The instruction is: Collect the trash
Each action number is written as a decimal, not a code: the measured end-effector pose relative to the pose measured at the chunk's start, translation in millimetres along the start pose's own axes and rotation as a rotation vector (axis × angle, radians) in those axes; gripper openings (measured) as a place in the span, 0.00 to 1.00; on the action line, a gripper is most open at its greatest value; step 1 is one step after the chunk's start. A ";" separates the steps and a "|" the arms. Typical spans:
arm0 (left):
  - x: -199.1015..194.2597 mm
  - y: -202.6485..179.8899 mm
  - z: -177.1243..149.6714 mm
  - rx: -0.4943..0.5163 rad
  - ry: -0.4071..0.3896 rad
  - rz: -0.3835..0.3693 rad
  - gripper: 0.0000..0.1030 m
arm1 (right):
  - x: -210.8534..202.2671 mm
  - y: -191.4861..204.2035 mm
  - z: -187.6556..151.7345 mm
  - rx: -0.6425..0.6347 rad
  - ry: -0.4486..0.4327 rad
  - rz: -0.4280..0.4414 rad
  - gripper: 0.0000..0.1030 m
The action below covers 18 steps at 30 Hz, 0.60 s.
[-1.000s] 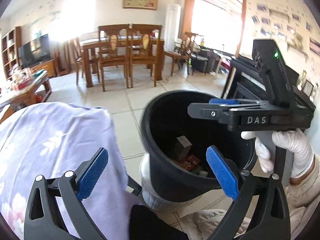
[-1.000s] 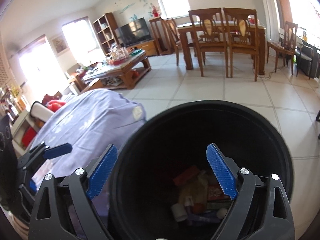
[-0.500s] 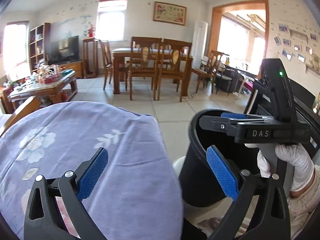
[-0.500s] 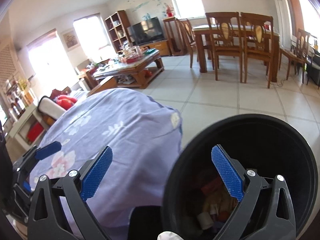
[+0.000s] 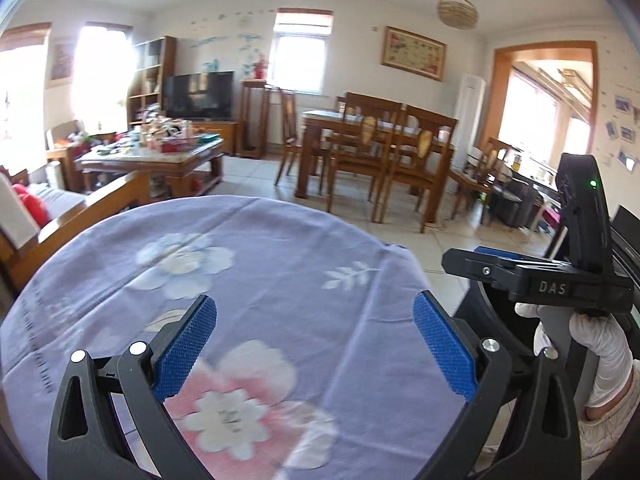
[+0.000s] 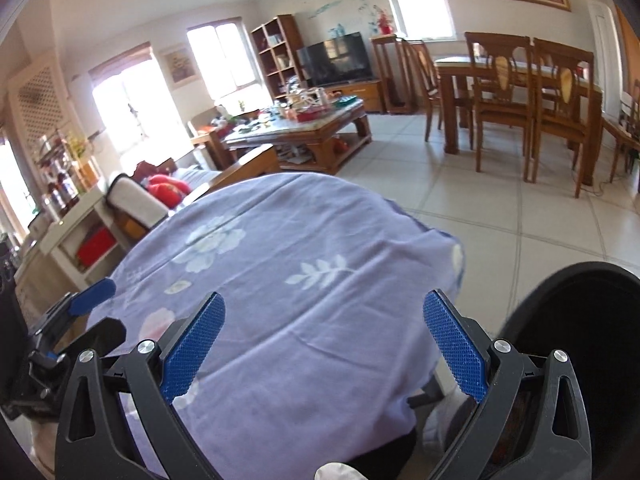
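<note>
My left gripper (image 5: 316, 344) is open and empty above a round table covered in a purple floral cloth (image 5: 280, 272). I see no trash on the cloth. My right gripper (image 6: 324, 344) is also open and empty, over the cloth's right side (image 6: 304, 256). The black trash bin (image 6: 592, 320) stands on the floor at the lower right, its contents hidden. In the left wrist view the right gripper (image 5: 520, 276) appears side-on, held by a white-gloved hand (image 5: 592, 352). The left gripper (image 6: 80, 312) shows at the left edge of the right wrist view.
Beyond the table lies a tiled floor (image 6: 500, 200). A cluttered wooden coffee table (image 5: 160, 156) and a sofa (image 6: 136, 200) stand to the left. A dining table with chairs (image 5: 380, 140) is farther back. A black piano-like unit (image 5: 624, 240) is at the right edge.
Both grippers have swung left and up from over the black bin to over the purple cloth. The bin has slid to the right edge of both views. Both stayed open.
</note>
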State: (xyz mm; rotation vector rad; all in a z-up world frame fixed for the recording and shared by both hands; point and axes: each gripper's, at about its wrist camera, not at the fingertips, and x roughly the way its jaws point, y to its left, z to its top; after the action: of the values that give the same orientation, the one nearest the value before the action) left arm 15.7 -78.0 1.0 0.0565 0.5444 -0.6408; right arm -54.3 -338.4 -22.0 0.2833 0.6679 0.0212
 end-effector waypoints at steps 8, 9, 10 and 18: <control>-21.6 43.8 -4.8 -0.059 -0.053 0.136 0.95 | 26.5 44.9 5.2 -0.065 -0.021 0.036 0.95; -25.2 50.7 -5.7 -0.072 -0.069 0.157 0.95 | 30.8 53.8 5.8 -0.082 -0.035 0.036 0.95; -28.2 56.2 -6.5 -0.083 -0.083 0.175 0.95 | 34.0 59.5 6.7 -0.094 -0.046 0.037 0.95; -36.9 96.3 -12.5 -0.166 -0.126 0.304 0.95 | 61.4 100.0 13.0 -0.175 -0.158 0.058 0.95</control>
State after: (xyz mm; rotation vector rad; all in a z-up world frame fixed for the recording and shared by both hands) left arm 41.3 22.7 -2.2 -0.0567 0.4538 -0.2993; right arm 9.0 -238.8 -23.0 0.1340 0.4974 0.1114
